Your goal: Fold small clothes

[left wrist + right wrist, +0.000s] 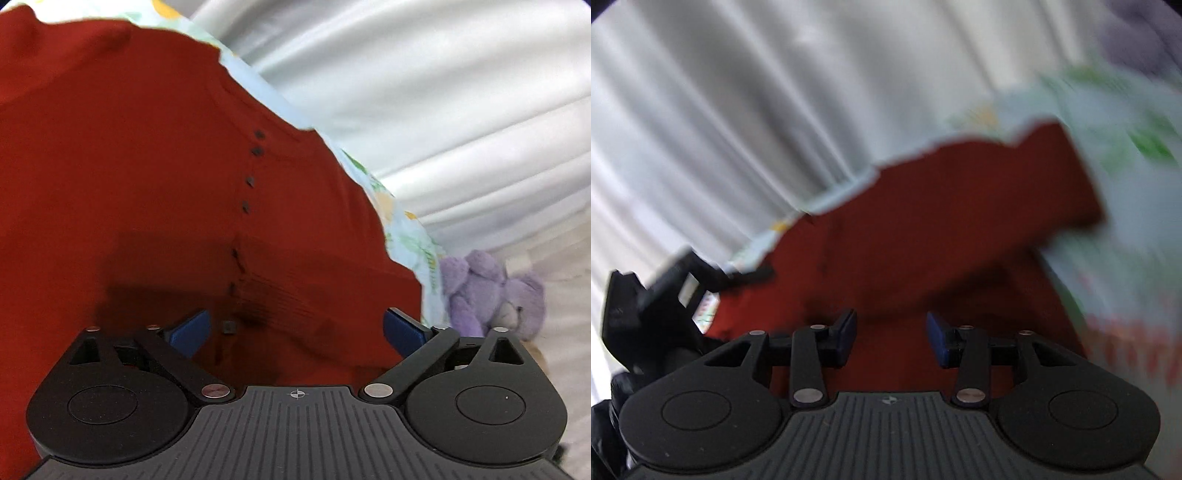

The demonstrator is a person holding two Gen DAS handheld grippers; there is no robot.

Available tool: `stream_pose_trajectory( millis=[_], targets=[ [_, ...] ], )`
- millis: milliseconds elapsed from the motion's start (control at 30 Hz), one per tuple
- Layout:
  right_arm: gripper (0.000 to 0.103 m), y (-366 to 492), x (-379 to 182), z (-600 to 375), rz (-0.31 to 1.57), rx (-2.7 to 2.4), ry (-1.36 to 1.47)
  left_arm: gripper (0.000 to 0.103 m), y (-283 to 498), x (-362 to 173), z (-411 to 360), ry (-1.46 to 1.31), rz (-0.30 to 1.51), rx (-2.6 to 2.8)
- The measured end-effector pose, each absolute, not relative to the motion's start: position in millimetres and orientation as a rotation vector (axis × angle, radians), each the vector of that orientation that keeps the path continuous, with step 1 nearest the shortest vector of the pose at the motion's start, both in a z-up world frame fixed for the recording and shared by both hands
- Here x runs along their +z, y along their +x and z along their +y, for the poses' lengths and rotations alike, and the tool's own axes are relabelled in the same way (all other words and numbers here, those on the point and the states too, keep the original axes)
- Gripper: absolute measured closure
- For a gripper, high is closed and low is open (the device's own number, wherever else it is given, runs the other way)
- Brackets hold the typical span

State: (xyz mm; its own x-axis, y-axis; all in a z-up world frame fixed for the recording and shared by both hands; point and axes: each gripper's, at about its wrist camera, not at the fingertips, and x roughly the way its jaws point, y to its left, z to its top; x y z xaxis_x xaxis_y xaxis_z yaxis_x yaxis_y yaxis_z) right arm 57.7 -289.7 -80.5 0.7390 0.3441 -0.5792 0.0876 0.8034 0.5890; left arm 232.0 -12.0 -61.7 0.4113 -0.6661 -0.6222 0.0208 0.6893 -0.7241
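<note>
red garment (147, 184) | hem cut off | right claw (891, 338) view blurred

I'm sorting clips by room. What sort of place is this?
Probably a bedroom: a floral printed sheet under the red garment, a purple plush toy beside it, pale curtains behind.

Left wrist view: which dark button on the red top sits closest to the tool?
The lowest button, squarish, on the red top, level with the open left tool's blue pads; the others line up farther away.

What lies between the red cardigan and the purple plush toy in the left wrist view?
A strip of pale floral-print bedding shows between the red cardigan and the purple plush toy in the left wrist view; nothing else sits in that gap.
</note>
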Motion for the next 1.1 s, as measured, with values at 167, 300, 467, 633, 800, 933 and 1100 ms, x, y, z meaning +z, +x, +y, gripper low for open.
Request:
stream_pose_trajectory(
  millis=[167,300,467,633,800,933,1100],
  targets=[
    [0.061,33,-93,-308,0.765,0.069,0.725,0.017,254,-79,-18,-0.696,1.102,-0.485],
    [0.061,21,-96,-313,0.755,0.052,0.731,0.045,262,-74,-19,-0.694,1.105,-0.496],
    [0.061,18,-101,-310,0.747,0.042,0.757,0.067,268,-79,-28,-0.640,1.187,-0.490],
    [0.061,22,-100,-309,0.750,0.038,0.756,0.067,283,-88,-35,-0.696,1.188,-0.500],
    [0.061,28,-98,-307,0.763,0.025,0.732,0.093,296,-93,-33,-0.712,1.196,-0.493],
    [0.063,30,-92,-311,0.772,-0.040,0.681,0.093,294,-57,-15,-0.678,1.060,-0.544],
    [0.065,38,-84,-323,0.772,-0.158,0.608,0.093,282,3,31,-0.329,0.820,-0.453]
  ],
)
